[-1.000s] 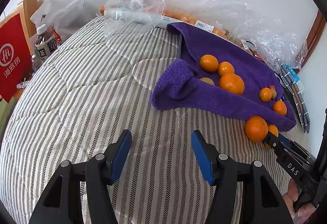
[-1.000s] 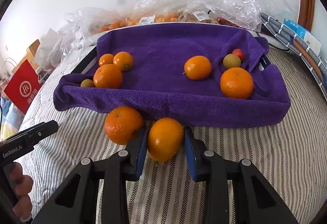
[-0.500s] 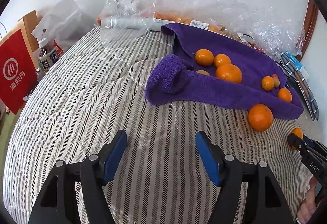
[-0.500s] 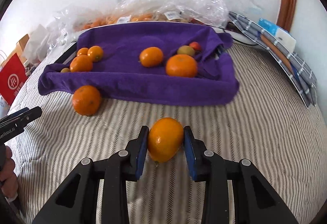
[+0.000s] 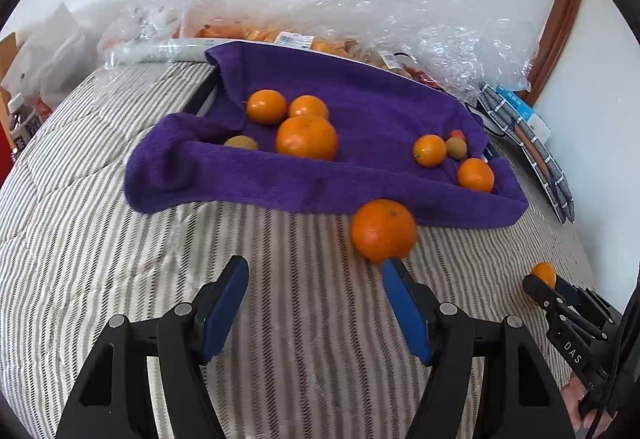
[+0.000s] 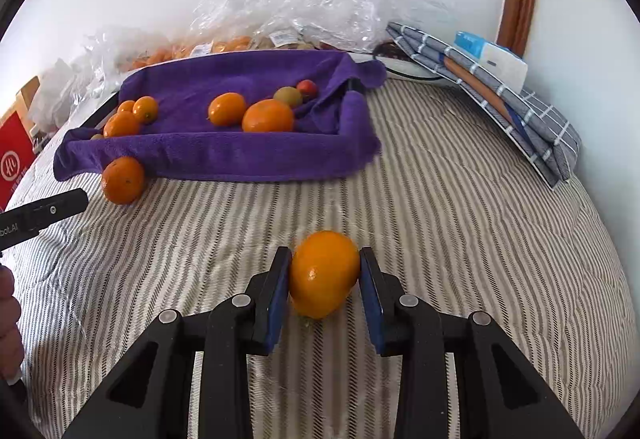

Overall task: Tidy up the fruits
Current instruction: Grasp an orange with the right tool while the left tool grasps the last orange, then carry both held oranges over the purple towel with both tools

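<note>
R gripper (image 6: 323, 279) is clamping an orange (image 6: 323, 273) across its middle, above the striped bedding (image 6: 440, 199); firm, roundish, prob rolling if loosened. L gripper (image 5: 314, 303) is gaping wide, empty, nearing loose orange (image 5: 383, 230) beside purple towel (image 5: 360, 183).

Orange fruit (image 6: 323, 273), purple towel (image 6: 224, 155)

Black tool (image 6: 324, 289), blue pads (image 6: 277, 303)

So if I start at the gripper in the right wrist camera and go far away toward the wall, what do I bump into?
Right gripper holding an orange → stripy bedspread → purple towel with fruit on it → crinkly plastic bags by the wall.
</note>
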The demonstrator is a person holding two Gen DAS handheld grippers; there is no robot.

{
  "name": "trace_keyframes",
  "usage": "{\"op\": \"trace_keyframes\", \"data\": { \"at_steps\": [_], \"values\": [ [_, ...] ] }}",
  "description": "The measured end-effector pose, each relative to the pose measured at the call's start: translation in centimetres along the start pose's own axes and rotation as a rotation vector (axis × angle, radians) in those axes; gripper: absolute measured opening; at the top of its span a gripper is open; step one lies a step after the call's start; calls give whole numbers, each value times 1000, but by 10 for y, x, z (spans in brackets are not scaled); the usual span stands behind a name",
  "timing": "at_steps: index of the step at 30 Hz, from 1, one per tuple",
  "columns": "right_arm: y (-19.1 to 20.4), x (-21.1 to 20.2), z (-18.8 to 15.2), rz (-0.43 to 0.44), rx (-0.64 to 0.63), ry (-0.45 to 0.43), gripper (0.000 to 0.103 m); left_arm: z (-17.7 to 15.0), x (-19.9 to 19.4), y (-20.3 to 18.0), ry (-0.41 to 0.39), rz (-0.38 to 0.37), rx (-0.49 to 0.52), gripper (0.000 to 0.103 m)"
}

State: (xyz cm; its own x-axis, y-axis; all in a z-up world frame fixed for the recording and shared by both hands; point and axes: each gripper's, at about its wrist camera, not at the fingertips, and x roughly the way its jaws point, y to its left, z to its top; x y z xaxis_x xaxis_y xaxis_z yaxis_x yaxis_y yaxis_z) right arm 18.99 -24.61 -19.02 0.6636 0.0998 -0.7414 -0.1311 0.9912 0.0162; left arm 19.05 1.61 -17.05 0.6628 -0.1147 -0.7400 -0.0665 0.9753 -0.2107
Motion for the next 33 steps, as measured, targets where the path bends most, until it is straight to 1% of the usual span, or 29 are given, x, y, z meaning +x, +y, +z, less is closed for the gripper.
{"op": "trace_keyframes", "data": {
  "at_steps": [3, 6, 9, 11, 13, 14, 15, 23, 33],
  "values": [
    [-7, -1, 0, 19, 38, -6, 34, 3, 7, -15, 3, -14, 17, 67],
    [-9, -1, 0, 25, 50, -5, 34, 8, 14, -26, 12, -22, 25, 67],
    [-11, 0, 1, 53, 64, -12, 34, 12, 21, -35, 19, -25, 30, 66],
    [-13, 0, 1, 75, 73, -15, 34, 14, 25, -38, 27, -14, 34, 59],
    [-14, 0, 1, 80, 81, -15, 34, 15, 28, -40, 33, -12, 29, 45],
    [-14, 0, 1, 85, 83, -15, 34, 16, 29, -40, 38, -4, 25, 41],
    [-14, 1, 1, 90, 83, -16, 34, 16, 30, -40, 41, -2, 25, 40],
    [-15, 0, 1, 93, 91, -19, 34, 11, 15, -27, 39, 18, 3, 39],
    [-13, -4, 0, 47, 87, -33, 34, 1, -11, 9, 42, 52, -53, 39]
  ]
}}
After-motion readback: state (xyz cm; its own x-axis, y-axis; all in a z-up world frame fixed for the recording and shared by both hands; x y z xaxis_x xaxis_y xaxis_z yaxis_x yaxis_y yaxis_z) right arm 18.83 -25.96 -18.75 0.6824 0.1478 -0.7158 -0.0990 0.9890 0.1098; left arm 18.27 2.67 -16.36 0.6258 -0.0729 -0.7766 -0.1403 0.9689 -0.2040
